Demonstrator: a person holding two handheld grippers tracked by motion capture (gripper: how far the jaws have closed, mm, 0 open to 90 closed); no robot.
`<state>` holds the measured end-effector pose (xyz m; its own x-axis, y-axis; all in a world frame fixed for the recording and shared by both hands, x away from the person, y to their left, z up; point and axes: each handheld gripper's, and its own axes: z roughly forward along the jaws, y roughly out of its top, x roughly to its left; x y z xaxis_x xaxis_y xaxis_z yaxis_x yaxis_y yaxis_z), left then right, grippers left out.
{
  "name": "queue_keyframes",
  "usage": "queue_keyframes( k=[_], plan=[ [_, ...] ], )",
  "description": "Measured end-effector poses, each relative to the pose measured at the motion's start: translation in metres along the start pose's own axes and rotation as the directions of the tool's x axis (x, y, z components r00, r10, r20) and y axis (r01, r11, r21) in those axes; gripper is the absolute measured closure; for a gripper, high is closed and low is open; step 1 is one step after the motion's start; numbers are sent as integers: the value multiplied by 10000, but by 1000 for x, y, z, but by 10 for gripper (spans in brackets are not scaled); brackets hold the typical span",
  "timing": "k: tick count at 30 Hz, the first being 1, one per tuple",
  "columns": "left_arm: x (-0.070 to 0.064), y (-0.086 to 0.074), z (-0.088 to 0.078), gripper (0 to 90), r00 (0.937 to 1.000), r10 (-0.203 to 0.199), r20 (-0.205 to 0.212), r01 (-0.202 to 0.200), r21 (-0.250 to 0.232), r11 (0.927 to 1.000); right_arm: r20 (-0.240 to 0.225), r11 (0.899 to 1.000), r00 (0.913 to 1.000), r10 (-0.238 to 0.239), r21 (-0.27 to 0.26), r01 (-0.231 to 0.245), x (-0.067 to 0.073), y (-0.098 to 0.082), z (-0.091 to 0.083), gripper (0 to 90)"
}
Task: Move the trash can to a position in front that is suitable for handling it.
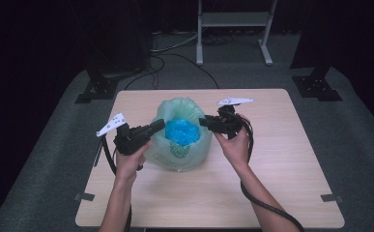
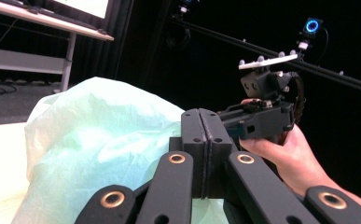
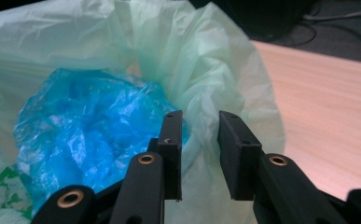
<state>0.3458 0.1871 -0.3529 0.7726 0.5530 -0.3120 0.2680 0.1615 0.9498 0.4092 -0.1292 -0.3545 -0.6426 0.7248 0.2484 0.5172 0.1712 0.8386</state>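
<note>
The left gripper (image 2: 201, 135) has its jaws pressed flat together at the green bag's (image 1: 182, 145) left rim; whether film is pinched between them I cannot tell. The right gripper's (image 3: 200, 140) jaws stand parted, the bag's right rim rising in the gap, pads not pressing it. Blue plastic (image 3: 89, 130) sits inside the bag, left of these jaws. The bag stands between both grippers on a wooden table (image 1: 281, 159) in a dark room.

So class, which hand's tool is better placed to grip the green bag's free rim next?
Probably the right. The right tool has a gap between its jaws, straddling the green bag rim. The left tool is shut at the opposite edge.
</note>
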Motion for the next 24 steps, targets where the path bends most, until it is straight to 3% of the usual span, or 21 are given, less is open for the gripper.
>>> queue_keyframes(
  k=[3,7,12,16,18,21,24],
  plan=[
    [-3,0,2,900,9999,119,11,-119,56,9999,440,9991,9983,-377,-201,386,4,1,-2,793],
    [-4,-1,5,900,9999,148,22,-149,107,9998,1311,9926,9849,-1130,-305,1179,15,1,-3,857],
    [-1,-3,7,900,9997,-26,252,26,-5,10000,1307,9895,9825,-1326,-398,1388,22,8,-7,900],
    [-2,-4,9,900,9997,-14,261,13,33,10000,721,9920,9898,-1226,-215,1244,26,15,-5,900],
    [-4,-4,11,900,9995,26,303,-28,75,10000,185,9945,9945,-1034,-137,1037,29,18,-6,900],
    [-6,-7,17,900,9993,107,351,-117,283,9995,-439,9952,9943,-975,-38,974,40,22,-6,900],
    [-10,-10,23,900,9990,298,332,-317,593,9977,-1312,9983,9897,-579,-37,579,46,28,-6,900]
  ],
)
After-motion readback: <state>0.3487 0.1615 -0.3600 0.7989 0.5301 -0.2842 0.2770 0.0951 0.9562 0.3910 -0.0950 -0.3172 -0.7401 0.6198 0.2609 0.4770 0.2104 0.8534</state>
